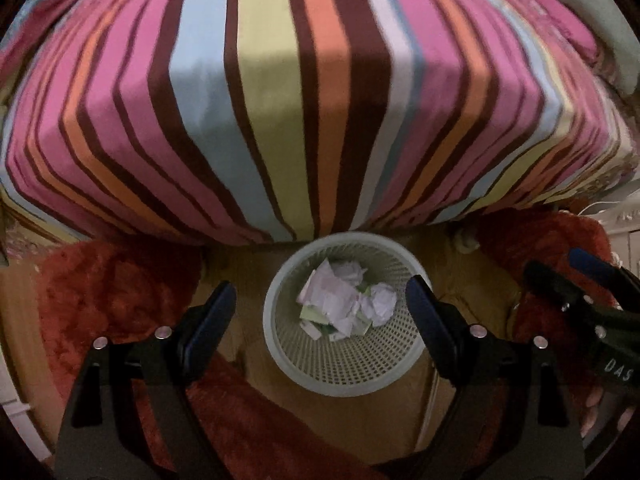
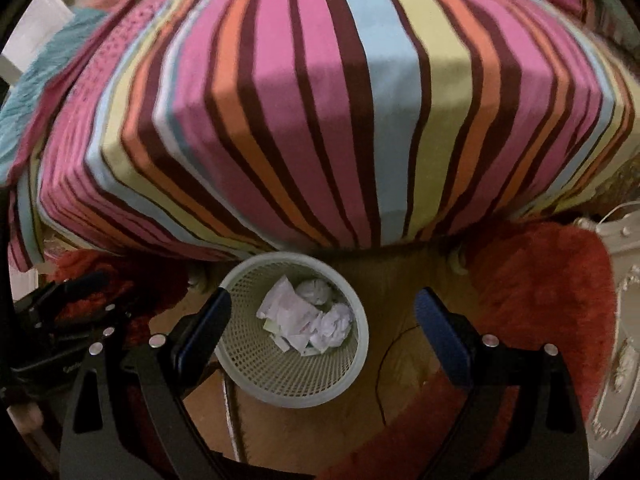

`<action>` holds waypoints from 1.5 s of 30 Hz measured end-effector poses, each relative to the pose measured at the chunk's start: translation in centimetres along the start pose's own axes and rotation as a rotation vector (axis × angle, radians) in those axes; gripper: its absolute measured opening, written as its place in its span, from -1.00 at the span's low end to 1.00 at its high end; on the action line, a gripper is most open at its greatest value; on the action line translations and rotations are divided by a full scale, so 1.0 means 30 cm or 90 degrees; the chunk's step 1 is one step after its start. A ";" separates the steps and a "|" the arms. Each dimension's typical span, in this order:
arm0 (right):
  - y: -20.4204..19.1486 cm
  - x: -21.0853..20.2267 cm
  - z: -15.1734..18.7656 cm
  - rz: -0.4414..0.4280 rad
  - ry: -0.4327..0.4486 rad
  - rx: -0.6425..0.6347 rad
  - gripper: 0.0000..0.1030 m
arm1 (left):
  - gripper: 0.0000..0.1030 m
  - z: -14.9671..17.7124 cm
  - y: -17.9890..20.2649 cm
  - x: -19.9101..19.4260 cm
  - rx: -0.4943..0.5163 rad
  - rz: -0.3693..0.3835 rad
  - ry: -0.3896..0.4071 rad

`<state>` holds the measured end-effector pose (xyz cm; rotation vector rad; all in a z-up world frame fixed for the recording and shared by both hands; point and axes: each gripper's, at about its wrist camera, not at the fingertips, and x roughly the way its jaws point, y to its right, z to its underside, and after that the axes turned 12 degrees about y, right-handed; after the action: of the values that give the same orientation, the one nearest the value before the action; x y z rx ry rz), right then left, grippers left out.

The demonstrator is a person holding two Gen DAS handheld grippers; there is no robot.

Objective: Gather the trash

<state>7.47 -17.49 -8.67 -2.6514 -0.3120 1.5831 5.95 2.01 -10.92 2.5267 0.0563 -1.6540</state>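
Left gripper (image 1: 320, 304) — jaws spread wide, nothing between the blue-padded fingers (image 1: 212, 316); it hangs above the waste basket (image 1: 404, 376) and touches nothing.

Right gripper (image 2: 323, 314) — jaws likewise wide apart and empty, blue pads (image 2: 440, 340) facing inward; its left finger overlaps the basket's near-left rim in the right wrist view, contact cannot be told.

Waste basket — pale, round, perforated wall, standing upright on the wooden floor (image 1: 360, 420) just in front of the bed's near edge. In the left view it sits between the fingers; in the right view it lies left of centre.

Crumpled paper (image 1: 340, 304) — white and faintly pink wads and torn sheets, with a pale green scrap, lying in the bottom of the basket.

Writing — white letters "DAS" on the body of the right gripper, seen at the right edge of the left view; small print on the left gripper in the right view is too blurred to read.

Bed (image 1: 280, 100) — covered in a striped sheet of pink, brown, orange, light blue and yellow-green, filling the far half of both views.

Red shaggy rug (image 1: 100, 300) — on the floor left, right and near of the basket.

White ornate furniture (image 2: 616, 320) — far right.
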 end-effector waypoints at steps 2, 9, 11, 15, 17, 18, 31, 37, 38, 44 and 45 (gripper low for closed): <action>-0.010 -0.035 -0.006 0.003 0.015 -0.005 0.72 | 0.64 -0.004 0.003 -0.027 0.005 -0.005 0.017; -0.018 -0.165 -0.020 0.017 0.087 -0.009 0.72 | 0.64 -0.034 0.008 -0.166 -0.001 -0.017 0.090; -0.019 -0.191 -0.020 0.016 0.102 -0.007 0.72 | 0.64 -0.039 0.009 -0.214 -0.004 -0.019 0.116; -0.013 -0.233 -0.014 0.020 0.126 -0.006 0.72 | 0.64 -0.037 0.024 -0.299 -0.001 -0.020 0.155; -0.008 -0.243 -0.008 0.023 0.133 -0.001 0.72 | 0.64 -0.030 0.033 -0.334 0.001 -0.018 0.173; -0.003 -0.249 -0.005 0.025 0.138 0.004 0.72 | 0.64 -0.027 0.034 -0.347 0.002 -0.020 0.179; -0.007 -0.294 0.016 0.031 0.172 0.000 0.72 | 0.64 0.019 0.087 -0.380 0.034 -0.038 0.209; -0.018 -0.291 0.016 0.031 0.171 -0.006 0.72 | 0.64 0.015 0.069 -0.394 0.015 -0.031 0.220; -0.018 -0.290 0.016 0.031 0.170 -0.004 0.72 | 0.64 0.014 0.071 -0.395 0.016 -0.032 0.221; -0.014 -0.280 0.018 0.033 0.165 -0.001 0.72 | 0.64 0.014 0.076 -0.394 0.024 -0.035 0.224; -0.014 -0.279 0.018 0.034 0.165 -0.002 0.72 | 0.64 0.013 0.075 -0.394 0.023 -0.035 0.224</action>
<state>3.08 -18.73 -1.62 -2.8442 -0.2328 1.2304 1.06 0.13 -0.08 2.8364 0.1283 -1.2164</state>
